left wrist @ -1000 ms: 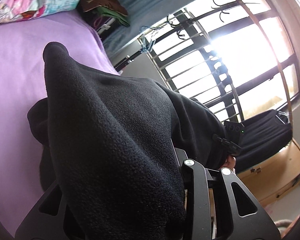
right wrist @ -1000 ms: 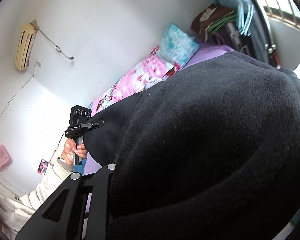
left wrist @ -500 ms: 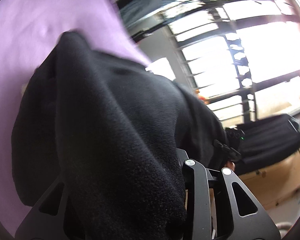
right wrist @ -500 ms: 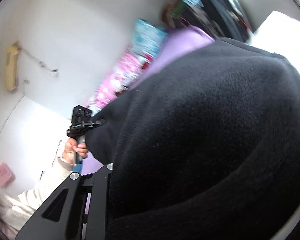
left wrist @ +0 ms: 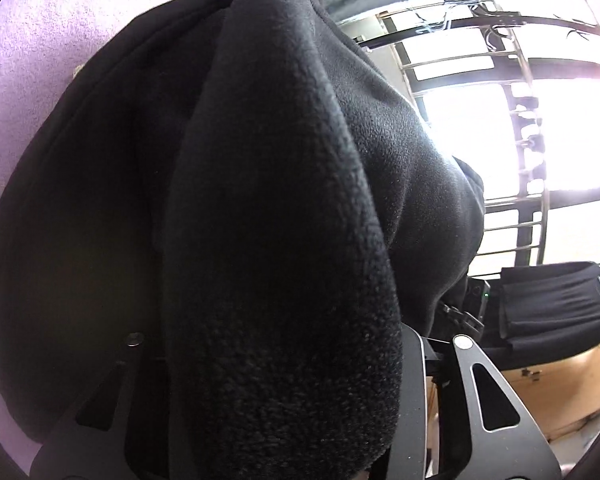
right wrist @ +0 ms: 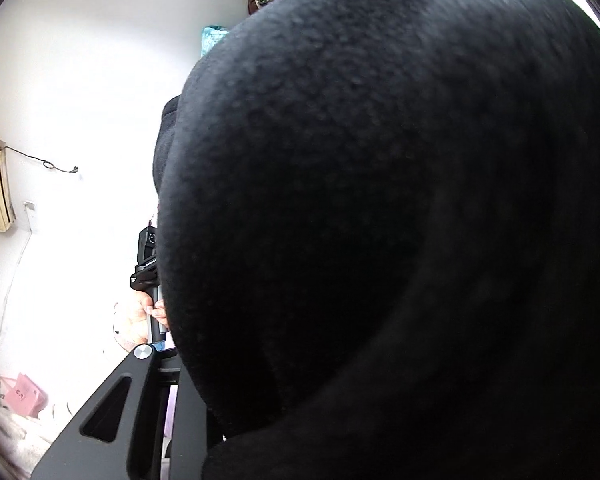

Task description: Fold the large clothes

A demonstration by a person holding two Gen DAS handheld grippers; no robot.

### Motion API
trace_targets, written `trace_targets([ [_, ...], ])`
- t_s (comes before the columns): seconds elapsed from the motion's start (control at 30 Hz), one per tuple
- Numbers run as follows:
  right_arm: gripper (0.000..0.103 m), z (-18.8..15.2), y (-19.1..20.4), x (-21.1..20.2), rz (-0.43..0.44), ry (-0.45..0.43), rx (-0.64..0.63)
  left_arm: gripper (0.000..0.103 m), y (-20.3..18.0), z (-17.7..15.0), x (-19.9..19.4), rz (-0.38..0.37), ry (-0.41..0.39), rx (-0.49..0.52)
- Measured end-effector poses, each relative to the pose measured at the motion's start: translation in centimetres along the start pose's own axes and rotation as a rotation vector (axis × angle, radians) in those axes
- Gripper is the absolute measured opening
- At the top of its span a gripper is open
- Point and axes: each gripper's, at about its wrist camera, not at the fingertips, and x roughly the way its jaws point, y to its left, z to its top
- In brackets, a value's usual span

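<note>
**A:** Since the earlier frames, both grippers have been brought down toward the purple bed sheet [left wrist: 32, 60], and the black fleece garment [left wrist: 284, 216] has been carried along, so the sheet is now seen much closer behind it. Starting on the left: the left gripper [left wrist: 276, 420] is draped over by a thick fold of fleece. Its jaws have just been opening, with the fabric between them, though whether the cloth is still being pinched can't be told, since the fingertips are buried.

**B:** Makes sense if the top edge is being laid down to finish a fold. And the right side?

**A:** The right gripper [right wrist: 300, 420] is swamped by the same garment as well. Its jaws have been eased open a little too, but they're kept narrow and the fleece looks clamped there. Only one finger [right wrist: 140, 400] is shown clear of the cloth.

**B:** So the edge is held at two corners to keep it spread while it's lowered.

**A:** Likely. The other hand [right wrist: 140, 320] can be spotted past the fleece, level with this one.
</note>
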Motion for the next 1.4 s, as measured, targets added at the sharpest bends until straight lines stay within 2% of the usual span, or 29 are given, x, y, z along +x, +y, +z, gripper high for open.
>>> trace_targets([
  [0.03, 0.035, -0.1, 0.4, -0.3, 0.0, -0.008, -0.019, 0.05, 0.2, -0.2, -0.5, 0.005, -0.005, -0.004],
  [0.07, 0.038, -0.2, 0.8, -0.6, -0.006, -0.015, -0.036, 0.058, 0.0, -0.2, -1.1, 0.017, -0.016, -0.009],
  [0.17, 0.064, -0.6, 2.1, -2.3, 0.003, -0.011, -0.081, 0.096, -0.5, 0.1, -4.0, 0.076, -0.1, -0.022],
  [0.2, 0.086, -0.7, 2.3, -3.3, -0.012, -0.035, -0.086, 0.097, -0.8, 0.3, -5.4, 0.074, -0.134, -0.028],
  [0.23, 0.09, -0.8, 2.4, -4.2, -0.025, -0.057, -0.081, 0.097, -1.0, 0.5, -6.2, 0.072, -0.149, -0.033],
  [0.3, 0.092, -0.9, 2.8, -6.3, -0.06, -0.078, -0.068, 0.097, -2.4, 0.7, -8.3, 0.123, -0.189, -0.003],
  [0.33, 0.097, -1.0, 3.2, -7.3, -0.092, -0.097, -0.075, 0.097, -3.4, 0.4, -9.0, 0.175, -0.196, 0.034],
  [0.37, 0.097, -1.2, 4.0, -8.6, -0.149, -0.13, -0.1, 0.097, -4.3, 0.4, -9.2, 0.237, -0.197, 0.07],
  [0.47, 0.097, -1.3, 6.3, -10.3, -0.257, -0.193, -0.144, 0.097, -7.9, -0.5, -8.9, 0.507, -0.217, 0.217],
  [0.5, 0.097, -1.3, 7.3, -10.5, -0.29, -0.213, -0.16, 0.097, -9.2, -1.0, -8.4, 0.576, -0.225, 0.268],
  [0.57, 0.097, -1.9, 9.4, -11.0, -0.36, -0.26, -0.202, 0.097, -11.4, -1.8, -7.7, 0.644, -0.257, 0.341],
  [0.63, 0.097, -2.2, 12.3, -11.0, -0.482, -0.311, -0.283, 0.097, -13.7, -2.8, -6.9, 0.721, -0.315, 0.405],
  [0.7, 0.097, -1.3, 13.9, -10.2, -0.579, -0.341, -0.363, 0.097, -14.9, -4.0, -5.9, 0.747, -0.346, 0.449],
  [0.8, 0.097, -1.5, 17.9, -7.5, -0.654, -0.335, -0.478, 0.097, -15.9, -5.2, -3.5, 0.784, -0.364, 0.523],
  [0.83, 0.097, -1.9, 18.3, -7.2, -0.654, -0.323, -0.492, 0.097, -15.8, -5.1, -2.8, 0.793, -0.364, 0.539],
  [0.9, 0.097, -0.5, 18.2, -4.7, -0.632, -0.277, -0.472, 0.097, -15.8, -4.9, -1.1, 0.801, -0.351, 0.564],
  [1.0, 0.097, 1.6, 15.5, -1.9, -0.609, -0.229, -0.391, 0.097, -15.2, -4.0, 1.5, 0.748, -0.311, 0.542],
  [1.1, 0.098, 2.3, 12.5, 0.5, -0.617, -0.219, -0.383, 0.098, -13.3, -3.1, 3.4, 0.718, -0.297, 0.528],
  [1.23, 0.098, 3.1, 9.6, 3.7, -0.691, -0.202, -0.41, 0.098, -10.6, -1.9, 4.7, 0.631, -0.296, 0.506],
  [1.33, 0.098, 4.6, 7.3, 4.8, -0.683, -0.204, -0.384, 0.099, -9.7, -1.0, 6.2, 0.658, -0.301, 0.515],
  [1.4, 0.098, 5.2, 6.4, 5.9, -0.717, -0.204, -0.387, 0.099, -9.3, -0.8, 6.9, 0.681, -0.312, 0.53],
])
